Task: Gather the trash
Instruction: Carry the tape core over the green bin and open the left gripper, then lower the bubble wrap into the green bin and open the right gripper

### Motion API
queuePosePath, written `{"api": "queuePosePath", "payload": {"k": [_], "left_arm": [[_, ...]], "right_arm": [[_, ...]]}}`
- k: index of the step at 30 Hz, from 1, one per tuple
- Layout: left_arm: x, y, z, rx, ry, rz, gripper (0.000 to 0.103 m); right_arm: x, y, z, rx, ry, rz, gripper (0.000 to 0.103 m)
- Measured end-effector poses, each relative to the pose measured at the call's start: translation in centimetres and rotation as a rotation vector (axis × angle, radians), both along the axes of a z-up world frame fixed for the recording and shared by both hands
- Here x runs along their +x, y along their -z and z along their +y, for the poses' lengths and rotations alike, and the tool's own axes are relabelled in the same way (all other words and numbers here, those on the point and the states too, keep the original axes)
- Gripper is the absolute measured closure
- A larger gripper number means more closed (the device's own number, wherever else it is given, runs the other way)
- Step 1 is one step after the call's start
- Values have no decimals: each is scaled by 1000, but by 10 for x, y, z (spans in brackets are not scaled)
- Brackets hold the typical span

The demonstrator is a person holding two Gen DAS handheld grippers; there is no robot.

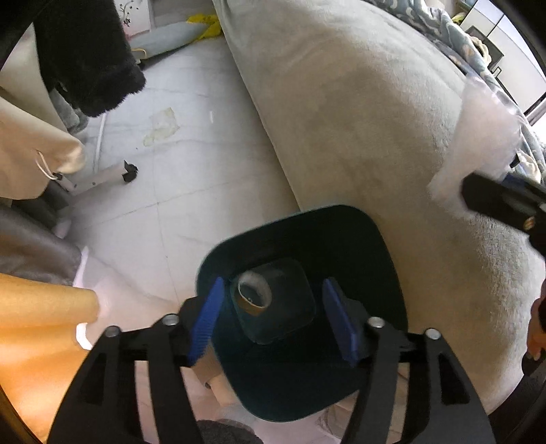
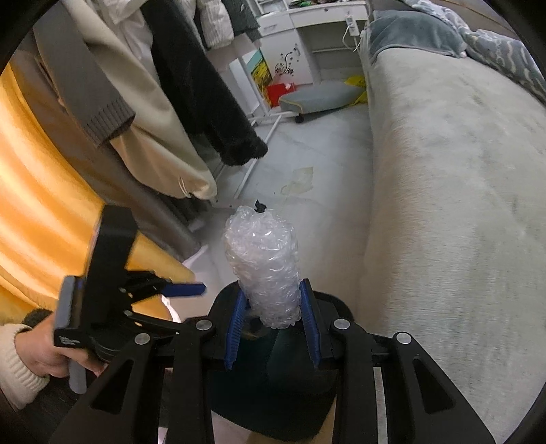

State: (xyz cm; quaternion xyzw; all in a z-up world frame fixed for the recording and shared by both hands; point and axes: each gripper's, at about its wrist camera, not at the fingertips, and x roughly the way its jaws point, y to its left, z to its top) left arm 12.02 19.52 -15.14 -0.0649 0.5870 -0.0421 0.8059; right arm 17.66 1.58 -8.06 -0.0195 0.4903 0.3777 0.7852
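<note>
Directly over a dark green bin [image 1: 341, 239], the left gripper [image 1: 273, 319] is hanging with its blue pads wide apart and nothing between them; a tape roll core [image 1: 252, 293] is lying at the bin's bottom. Just beside it, the right gripper [image 2: 273, 328] is pinching a roll of bubble wrap [image 2: 262, 259] near its lower end, above the same bin. Light, squashy and slippery-looking, the wrap is probably best held around its middle. Beyond, a grey blanket-covered bed [image 2: 443, 205] is lying alongside pale floor tiles [image 1: 191, 153].

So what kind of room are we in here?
Most likely a bedroom: a bed under a pale fleece cover, clothes on a rack, and a white desk at the far end.
</note>
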Motion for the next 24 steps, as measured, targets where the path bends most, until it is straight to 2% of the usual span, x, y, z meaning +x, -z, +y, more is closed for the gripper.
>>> {"api": "queuePosePath", "payload": {"k": [5, 15, 19, 24], "left_arm": [[-4, -16, 12, 13, -29, -62, 28], [-8, -59, 11, 26, -22, -248, 28], [-10, -73, 12, -1, -12, -335, 28], [-16, -97, 17, -23, -29, -447, 31]], "right_arm": [[0, 16, 9, -32, -13, 27, 71], [-10, 47, 33, -109, -40, 109, 71], [-11, 58, 37, -94, -37, 149, 71], [-14, 68, 41, -132, -41, 166, 71]]}}
